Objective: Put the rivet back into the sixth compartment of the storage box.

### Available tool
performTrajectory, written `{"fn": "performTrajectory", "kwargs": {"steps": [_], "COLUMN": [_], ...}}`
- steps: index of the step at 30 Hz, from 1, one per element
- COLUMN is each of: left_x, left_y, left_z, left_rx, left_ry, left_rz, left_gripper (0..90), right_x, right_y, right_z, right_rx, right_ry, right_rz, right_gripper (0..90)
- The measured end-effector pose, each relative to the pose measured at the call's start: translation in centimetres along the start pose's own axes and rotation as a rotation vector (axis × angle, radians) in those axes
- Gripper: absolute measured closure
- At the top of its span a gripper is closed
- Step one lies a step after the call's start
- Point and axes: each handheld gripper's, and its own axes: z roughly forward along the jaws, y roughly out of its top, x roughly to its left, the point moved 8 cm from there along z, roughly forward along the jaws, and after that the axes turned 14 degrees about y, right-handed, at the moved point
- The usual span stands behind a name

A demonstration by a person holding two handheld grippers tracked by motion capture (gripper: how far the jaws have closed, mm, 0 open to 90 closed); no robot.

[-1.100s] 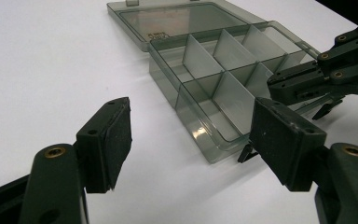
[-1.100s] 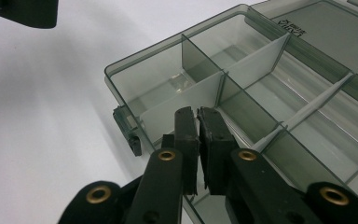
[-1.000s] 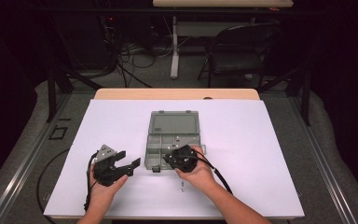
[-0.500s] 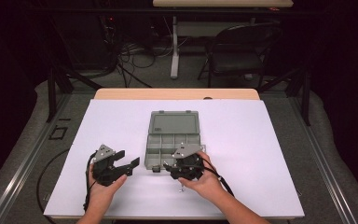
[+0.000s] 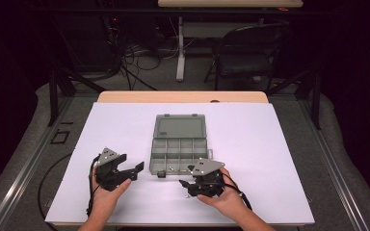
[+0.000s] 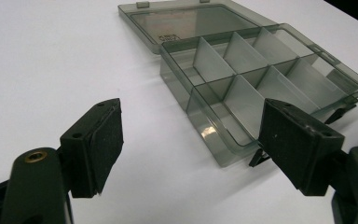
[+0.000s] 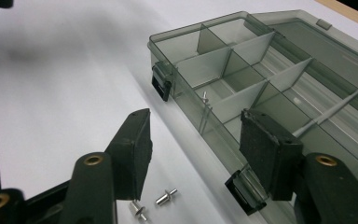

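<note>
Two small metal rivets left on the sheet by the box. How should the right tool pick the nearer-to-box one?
Grip the rivet across its thin shank, coming straight down from above. It lies flat on the white sheet, so the open right tool should straddle it, clear of the second rivet.

A clear smoky plastic compartment box (image 5: 179, 151) lies mid-table on the white sheet (image 5: 270, 144), its lid (image 5: 180, 126) flat behind it. One small metal rivet (image 7: 205, 97) sits in a near compartment — two more rivets (image 7: 166, 197) lie on the sheet, just before the box.
</note>
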Motion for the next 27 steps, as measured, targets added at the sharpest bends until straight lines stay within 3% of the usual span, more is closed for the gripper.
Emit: {"fn": "performTrajectory", "kwargs": {"steps": [2,5,9,15,18,24,27], "left_x": [0.1,-0.1,-0.3,-0.6,-0.7,-0.5,-0.4], "left_y": [0.2,0.2,0.1,0.3,0.2,0.3,0.3], "left_z": [0.1,0.2,0.0,0.0,0.1,0.1,0.1], "left_rx": [0.001,0.009,0.016,0.016,0.020,0.015,0.012], "left_ry": [-0.003,-0.015,-0.016,-0.027,-0.031,-0.026,-0.020], "left_rz": [-0.007,-0.006,0.002,0.024,0.034,0.023,0.021], "left_gripper": [19.8,18.1,18.3,18.7,17.9,16.5,16.6], "right_x": [-0.1,-0.2,-0.3,-0.3,-0.1,0.4,0.5], "right_y": [-0.3,-1.3,-2.0,-2.7,-3.2,-3.8,-4.0], "right_z": [-0.2,-0.2,-0.2,-0.7,-0.4,0.1,0.3], "right_rx": [-0.017,0.006,0.017,0.028,0.053,0.062,0.064], "right_ry": [-0.004,0.006,-0.018,-0.051,-0.044,-0.008,-0.004], "right_rz": [0.004,0.019,0.044,0.054,0.046,0.079,0.095], "right_gripper": [40.8,41.8,42.6,51.1,53.6,48.5,53.8]}}
